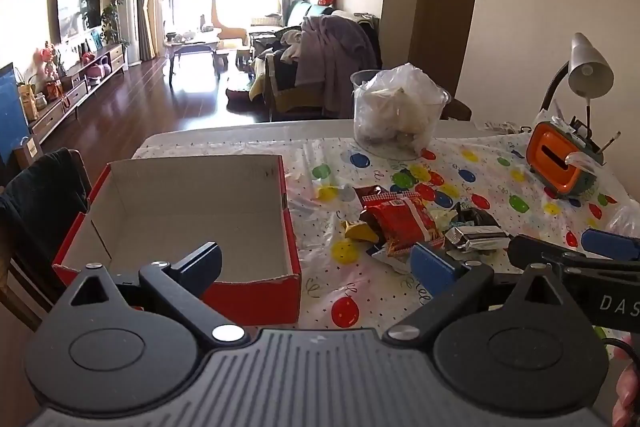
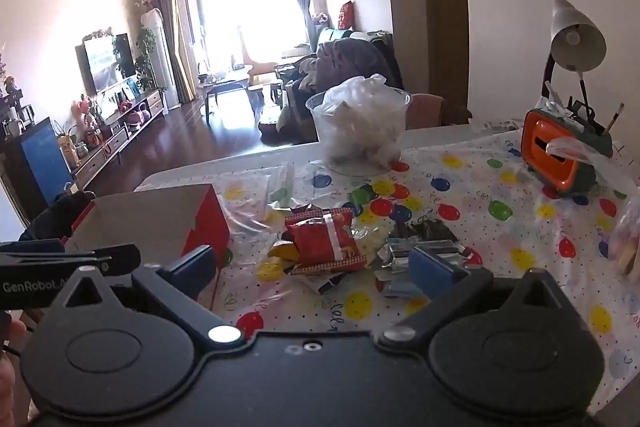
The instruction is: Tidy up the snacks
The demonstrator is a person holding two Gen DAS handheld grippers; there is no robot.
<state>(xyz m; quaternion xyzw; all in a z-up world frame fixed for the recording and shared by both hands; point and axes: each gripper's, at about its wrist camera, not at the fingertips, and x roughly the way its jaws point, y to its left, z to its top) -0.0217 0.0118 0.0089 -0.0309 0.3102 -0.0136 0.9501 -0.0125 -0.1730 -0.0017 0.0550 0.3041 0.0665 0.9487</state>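
A red cardboard box [image 1: 256,291] with a bare grey inside stands at the table's left; it also shows in the right wrist view [image 2: 204,227]. A pile of snacks lies to its right: a red packet [image 1: 404,223] [image 2: 324,239], a yellow wrapper [image 1: 358,230] [image 2: 280,253], a silver foil packet [image 1: 474,238] [image 2: 404,251] and a dark one [image 1: 476,215]. My left gripper [image 1: 316,261] is open and empty, above the box's near right corner. My right gripper [image 2: 316,265] is open and empty, just in front of the pile.
A clear tub [image 1: 400,115] [image 2: 360,131] stuffed with plastic bags stands at the back of the table. An orange and green holder [image 1: 560,163] [image 2: 560,155] and a grey desk lamp [image 1: 588,67] [image 2: 576,39] stand at the right. A dark chair [image 1: 36,195] is left of the box.
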